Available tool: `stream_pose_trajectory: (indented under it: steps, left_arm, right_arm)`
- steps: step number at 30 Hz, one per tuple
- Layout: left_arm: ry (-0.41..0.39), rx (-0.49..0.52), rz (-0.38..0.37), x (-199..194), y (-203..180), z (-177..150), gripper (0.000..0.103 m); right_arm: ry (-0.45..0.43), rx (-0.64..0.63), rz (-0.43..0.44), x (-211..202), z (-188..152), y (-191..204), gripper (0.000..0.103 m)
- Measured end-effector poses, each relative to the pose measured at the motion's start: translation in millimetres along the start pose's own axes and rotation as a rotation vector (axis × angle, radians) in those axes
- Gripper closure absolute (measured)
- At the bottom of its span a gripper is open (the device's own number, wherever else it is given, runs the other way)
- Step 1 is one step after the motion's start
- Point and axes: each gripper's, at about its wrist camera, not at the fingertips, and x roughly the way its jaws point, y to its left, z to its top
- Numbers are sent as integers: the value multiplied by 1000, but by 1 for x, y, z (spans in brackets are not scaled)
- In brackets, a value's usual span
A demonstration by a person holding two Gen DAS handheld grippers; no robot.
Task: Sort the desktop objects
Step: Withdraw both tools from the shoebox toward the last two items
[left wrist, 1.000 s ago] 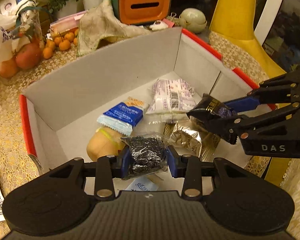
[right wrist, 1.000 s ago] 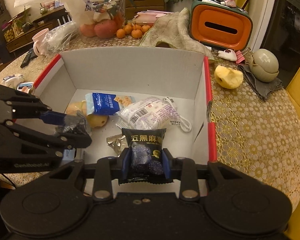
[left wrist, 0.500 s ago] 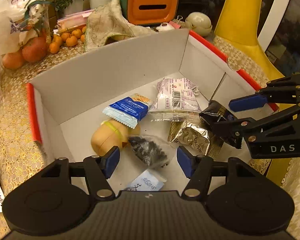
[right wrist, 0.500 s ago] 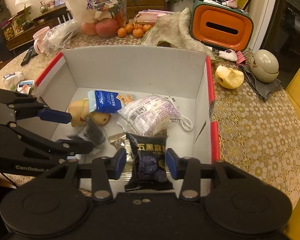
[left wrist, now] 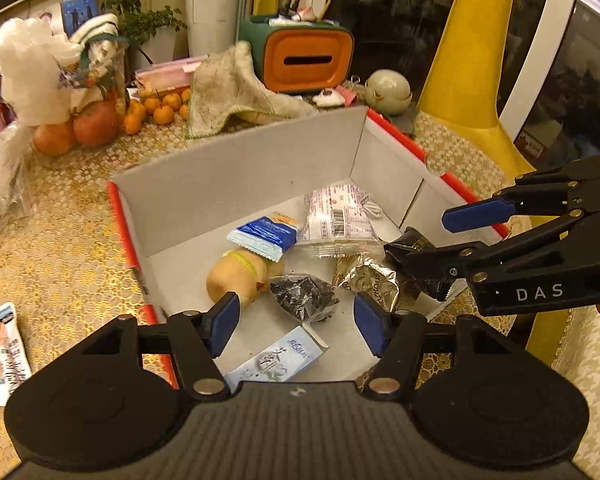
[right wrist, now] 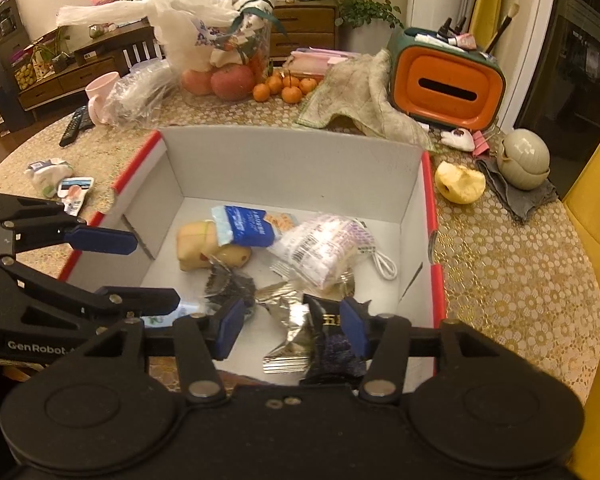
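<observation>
A white cardboard box with red edges holds several snack packets. My left gripper is open above the box's near side; the small clear bag of black bits lies on the box floor below it. My right gripper is open; the black sesame packet leans against its right finger at the box's near edge, beside a silver foil packet. The right gripper also shows in the left wrist view.
In the box lie a blue packet, a white-purple packet, a yellow pastry and a white sachet. Around it stand an orange tissue box, a cloth, fruit, a bitten apple, and a round pot.
Both grippers opened. The black-bits bag dropped from my left gripper onto the box floor, the black sesame packet slipped from my right gripper, and both grippers pulled back and up.
</observation>
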Motion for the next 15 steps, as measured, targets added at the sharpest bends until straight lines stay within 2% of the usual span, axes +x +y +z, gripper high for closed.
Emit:
stream_pose_trajectory:
  steps: [15]
  left_arm:
    - [-115, -58, 53, -73, 39, -22, 41]
  right_arm:
    - [-52, -77, 40, -30, 13, 62, 50]
